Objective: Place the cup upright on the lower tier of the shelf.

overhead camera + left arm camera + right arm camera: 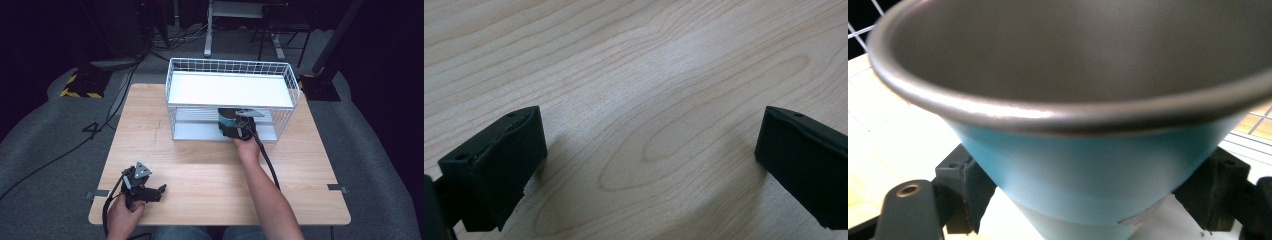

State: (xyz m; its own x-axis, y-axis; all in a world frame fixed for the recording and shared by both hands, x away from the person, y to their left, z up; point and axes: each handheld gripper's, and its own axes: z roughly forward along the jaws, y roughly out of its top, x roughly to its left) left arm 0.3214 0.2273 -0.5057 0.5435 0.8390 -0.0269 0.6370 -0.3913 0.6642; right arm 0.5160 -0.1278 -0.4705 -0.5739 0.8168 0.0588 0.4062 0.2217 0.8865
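Right gripper [235, 125] clamped on tapered blue cup with grey inside [1088, 165], low on its wall, at lower shelf of white wire rack [172, 75]. Left gripper [649, 165] wide open, empty, over wooden table [634, 65]. Cup likely light, rigid, smooth — tapered wall may slip; hold firmly, near base.

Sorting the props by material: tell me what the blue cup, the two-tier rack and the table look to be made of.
Blue cup: likely enamelled or coated metal; smooth blue outside, dull grey inside, rolled rim with a soft sheen. The right tongs are shut on it.
Rack: white-coated wire, going by the thin grid walls; its shelves look like flat white panels.
Table: light wood or wood-look laminate, matte, with clear grain rings.
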